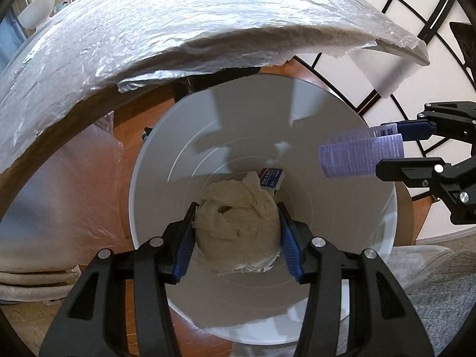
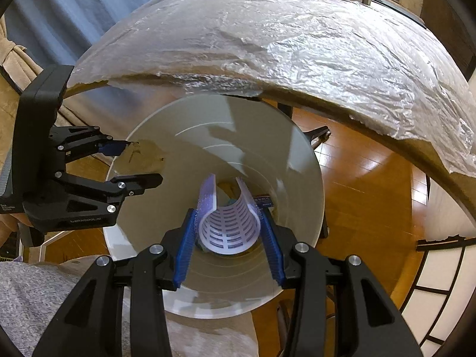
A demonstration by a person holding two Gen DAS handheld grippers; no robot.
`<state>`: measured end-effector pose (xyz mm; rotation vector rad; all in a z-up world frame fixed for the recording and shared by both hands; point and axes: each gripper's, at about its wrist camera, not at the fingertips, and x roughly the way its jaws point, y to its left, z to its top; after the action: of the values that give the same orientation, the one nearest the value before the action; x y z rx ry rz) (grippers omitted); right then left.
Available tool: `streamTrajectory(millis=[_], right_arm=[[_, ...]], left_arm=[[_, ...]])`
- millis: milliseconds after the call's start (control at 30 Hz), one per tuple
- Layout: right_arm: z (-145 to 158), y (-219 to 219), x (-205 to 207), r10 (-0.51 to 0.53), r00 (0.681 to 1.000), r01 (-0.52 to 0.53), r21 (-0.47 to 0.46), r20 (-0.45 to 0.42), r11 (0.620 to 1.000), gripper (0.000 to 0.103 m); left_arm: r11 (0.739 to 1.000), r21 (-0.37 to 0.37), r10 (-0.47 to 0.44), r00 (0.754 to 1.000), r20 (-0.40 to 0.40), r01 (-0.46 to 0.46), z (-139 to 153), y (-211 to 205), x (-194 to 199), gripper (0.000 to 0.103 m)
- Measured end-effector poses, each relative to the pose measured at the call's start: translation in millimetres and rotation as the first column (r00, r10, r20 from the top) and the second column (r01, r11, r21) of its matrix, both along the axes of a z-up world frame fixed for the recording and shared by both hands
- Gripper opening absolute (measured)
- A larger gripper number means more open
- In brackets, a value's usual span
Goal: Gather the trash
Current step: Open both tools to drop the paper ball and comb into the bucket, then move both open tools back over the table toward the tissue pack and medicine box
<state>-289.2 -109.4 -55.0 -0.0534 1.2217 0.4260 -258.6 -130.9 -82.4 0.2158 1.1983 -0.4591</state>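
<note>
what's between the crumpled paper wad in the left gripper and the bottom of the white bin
In the left wrist view, only open air. The paper wad hangs over the white bin, with a small printed box lying at the bottom.

We see the bin (image 1: 312,113) at frame centre, below the table (image 1: 148,29) edge. A small box (image 1: 272,177) lies at its bottom, and the bowl (image 1: 37,7) sits upper left on the table.

white bin (image 1: 342,136) mouth open below, table edge (image 1: 208,59) overhanging its far rim
</note>
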Motion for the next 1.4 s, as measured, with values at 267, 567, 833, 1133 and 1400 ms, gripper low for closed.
streamTrajectory(millis=[267,567,833,1133,1400], right_arm=[[-6.2,-3.1,4.2,0.004,1.0,-0.004,-0.012,-0.002,1.0,0.042],[-15.0,-2.1,7.6,0.007,1.0,-0.008,-0.026,-0.01,1.0,0.043],[23.6,-6.5,-12.8,0.058,0.987,-0.048,-0.067,0.149,0.997,0.08],[101.7,-33.1,3.3,-0.006,0.89,0.053,-0.091,0.456,0.994,0.099],[101.7,-49.6,97.7,-0.029,0.878,0.091,-0.106,0.477,0.99,0.099]], left_arm=[[1.0,-0.002,0.001,1.0,-0.002,-0.001,-2.4,-1.4,2.8,0.052],[1.0,-0.001,0.004,1.0,0.007,-0.004,-10.3,-3.4,6.4,0.053],[0.997,-0.07,0.038,0.999,0.033,-0.036,22.6,10.4,-3.5,0.086],[0.949,-0.316,0.121,0.947,0.296,-0.023,151.8,43.2,2.5,0.102],[0.955,-0.292,0.168,0.92,0.355,-0.062,175.8,34.2,104.8,0.102]])
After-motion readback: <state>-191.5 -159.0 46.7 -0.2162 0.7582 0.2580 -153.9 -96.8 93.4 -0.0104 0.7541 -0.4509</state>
